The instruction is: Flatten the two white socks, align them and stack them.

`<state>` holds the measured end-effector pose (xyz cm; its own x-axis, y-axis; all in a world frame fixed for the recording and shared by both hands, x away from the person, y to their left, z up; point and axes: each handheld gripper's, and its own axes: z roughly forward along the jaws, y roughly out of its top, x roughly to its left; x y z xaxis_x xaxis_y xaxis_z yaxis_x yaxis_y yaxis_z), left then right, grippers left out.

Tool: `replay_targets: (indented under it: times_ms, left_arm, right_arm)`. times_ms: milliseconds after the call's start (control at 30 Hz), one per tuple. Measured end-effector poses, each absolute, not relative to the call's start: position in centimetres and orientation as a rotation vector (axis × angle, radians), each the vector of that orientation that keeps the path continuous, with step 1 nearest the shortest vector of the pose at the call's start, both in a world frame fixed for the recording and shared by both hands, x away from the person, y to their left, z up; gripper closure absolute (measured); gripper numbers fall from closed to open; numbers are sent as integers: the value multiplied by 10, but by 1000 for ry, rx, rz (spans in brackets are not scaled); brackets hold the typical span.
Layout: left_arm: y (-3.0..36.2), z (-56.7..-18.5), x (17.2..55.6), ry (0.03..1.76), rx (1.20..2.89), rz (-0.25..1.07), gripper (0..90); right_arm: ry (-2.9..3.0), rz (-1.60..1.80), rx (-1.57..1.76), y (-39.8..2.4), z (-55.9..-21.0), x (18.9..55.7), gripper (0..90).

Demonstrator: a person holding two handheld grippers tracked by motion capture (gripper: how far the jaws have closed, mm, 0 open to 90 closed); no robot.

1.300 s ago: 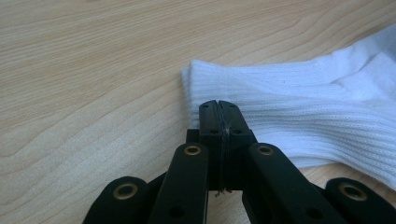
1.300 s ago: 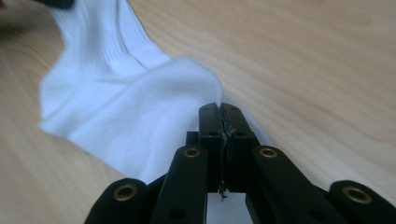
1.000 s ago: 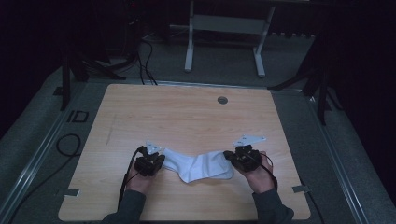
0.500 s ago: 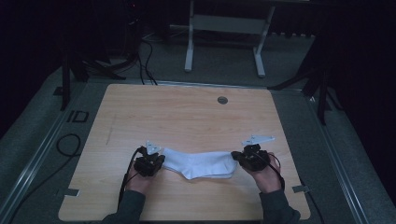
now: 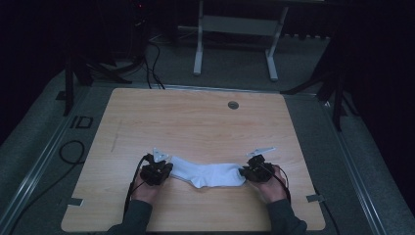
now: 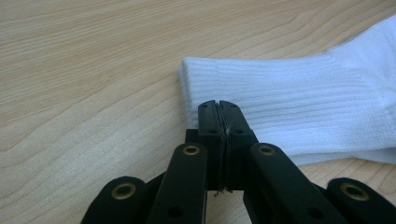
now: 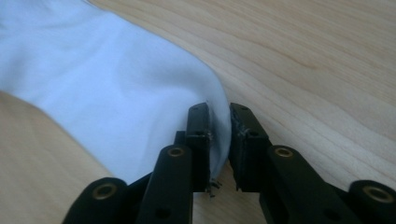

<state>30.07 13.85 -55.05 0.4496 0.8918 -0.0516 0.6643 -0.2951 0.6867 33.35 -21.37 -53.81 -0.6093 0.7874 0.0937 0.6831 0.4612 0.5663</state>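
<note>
A white sock (image 5: pixel 208 175) lies flat on the wooden table (image 5: pixel 195 122), close to the person's edge and roughly midway between the table's left and right sides. Its long axis runs left to right, about parallel with that near edge, sagging slightly toward the person in the middle. The ribbed cuff (image 6: pixel 280 100) points to the left, the smooth toe end (image 7: pixel 140 93) to the right.

The left gripper (image 5: pixel 156 172) is clamped on the cuff end; in the left gripper view its jaws are pressed together on the cuff's near edge. The right gripper (image 5: pixel 254 171) sits at the toe end. Its jaws have just been opening, and in the right gripper view they stand parted with the sock's tip between them, a gap showing beside the fabric.

Beyond the sock the tabletop is bare wood up to a small round grommet (image 5: pixel 233 105) near the far edge, with a narrow strip of table between sock and near edge.
</note>
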Motion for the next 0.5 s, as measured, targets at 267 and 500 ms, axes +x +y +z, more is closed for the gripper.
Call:
replay_targets:
  times_ms: [267, 500]
  left_arm:
    - [138, -551, 300, 1297, 2055, 458, 878]
    - [138, -551, 300, 1294, 2048, 447, 863]
  right_arm:
    - [2511, 829, 1267, -211, -542, 333, 754]
    - [2478, 810, 1262, -209, -543, 336, 745]
